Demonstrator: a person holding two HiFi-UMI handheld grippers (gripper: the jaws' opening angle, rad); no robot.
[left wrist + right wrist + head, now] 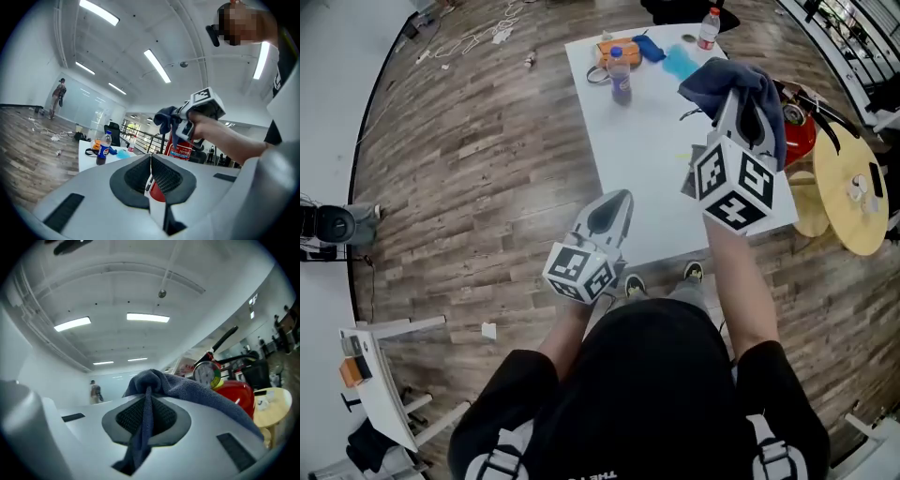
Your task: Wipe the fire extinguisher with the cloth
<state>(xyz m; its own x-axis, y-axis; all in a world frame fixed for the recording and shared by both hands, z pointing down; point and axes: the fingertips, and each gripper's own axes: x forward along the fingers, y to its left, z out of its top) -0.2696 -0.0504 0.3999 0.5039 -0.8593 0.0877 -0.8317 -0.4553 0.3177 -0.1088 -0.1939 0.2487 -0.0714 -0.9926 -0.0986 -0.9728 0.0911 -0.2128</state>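
Note:
My right gripper (737, 105) is shut on a dark blue cloth (733, 82) and held up over the right edge of the white table (649, 169). In the right gripper view the cloth (173, 385) drapes over the jaws, pinched between them. The red fire extinguisher (798, 131) stands just right of the table, its gauge (207, 374) and red body (236, 397) close beyond the cloth. My left gripper (614, 208) is shut and empty, over the table's near edge. From the left gripper view, the right gripper (194, 115) with the cloth sits in front of the extinguisher (183, 150).
A cola bottle (621, 75), a blue item (649, 47), a light blue cloth (680, 62) and a water bottle (709, 28) stand at the table's far end. A round wooden stool (851, 187) is right of the extinguisher. A person (58, 96) stands far off.

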